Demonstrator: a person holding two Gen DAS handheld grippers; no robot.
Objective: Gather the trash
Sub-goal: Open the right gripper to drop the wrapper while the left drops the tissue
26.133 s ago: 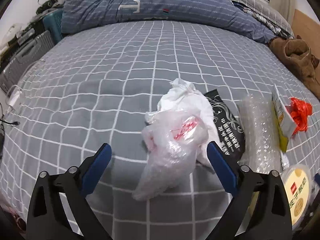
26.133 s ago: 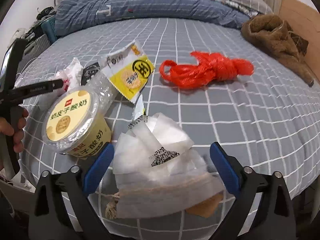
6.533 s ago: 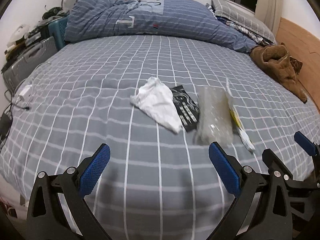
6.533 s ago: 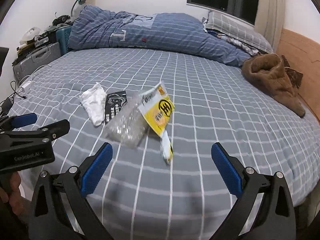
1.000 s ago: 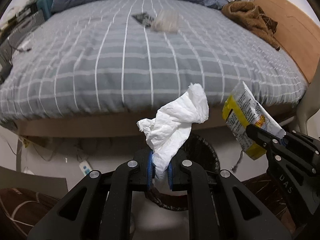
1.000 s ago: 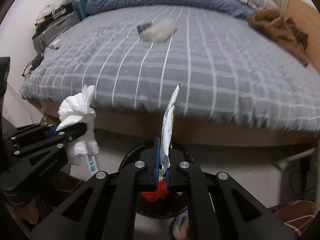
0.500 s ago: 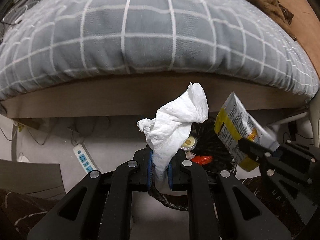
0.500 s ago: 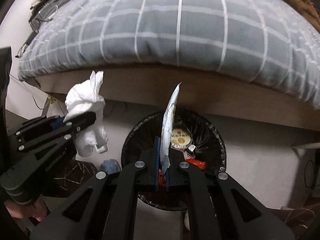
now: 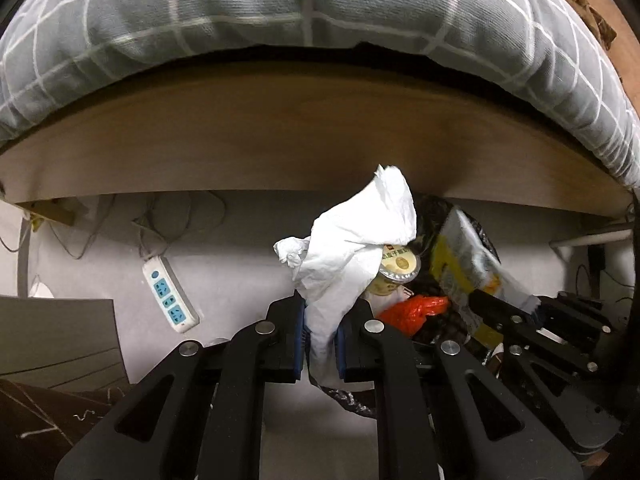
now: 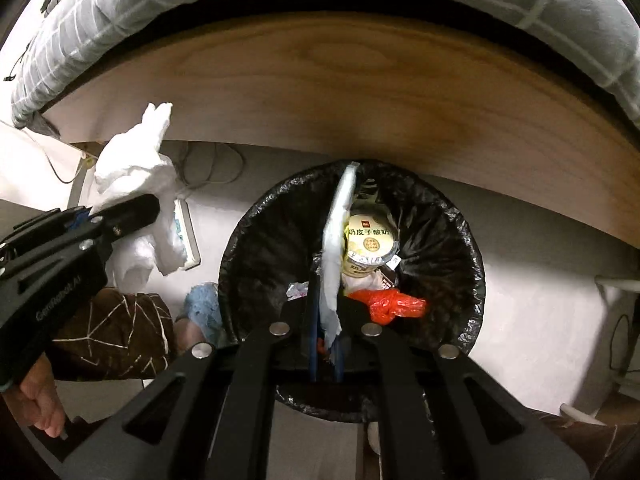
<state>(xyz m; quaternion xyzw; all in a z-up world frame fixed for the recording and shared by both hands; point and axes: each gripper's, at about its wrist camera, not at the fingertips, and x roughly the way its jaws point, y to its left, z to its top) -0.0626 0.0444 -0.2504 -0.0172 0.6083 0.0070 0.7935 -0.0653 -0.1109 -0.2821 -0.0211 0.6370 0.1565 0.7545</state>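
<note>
Below, the left gripper (image 9: 320, 340) pinches a crumpled tissue (image 9: 356, 240) beside the bin (image 10: 260, 248), the right gripper (image 10: 325, 344) pinching a yellow wrapper (image 10: 336, 240) over it.

The left gripper (image 9: 320, 344) clamps a crumpled white tissue (image 9: 356, 248) beside the yoghurt cup (image 9: 396, 270).

The bin (image 10: 460, 240) stands on the floor (image 10: 540, 280) just before the bed frame (image 10: 360, 92), its far rim under the frame's edge. In the bin lie a yogurt cup (image 10: 370, 246) toward the far side and a plastic bag (image 10: 394, 305) nearer. The right tongs (image 10: 325, 344) hold a wrapper (image 10: 338, 240) over the bin. The left tongs (image 9: 320, 340), holding a tissue (image 9: 356, 248), are left of the bin. A power strip (image 9: 170, 300) lies on the floor farther left.
</note>
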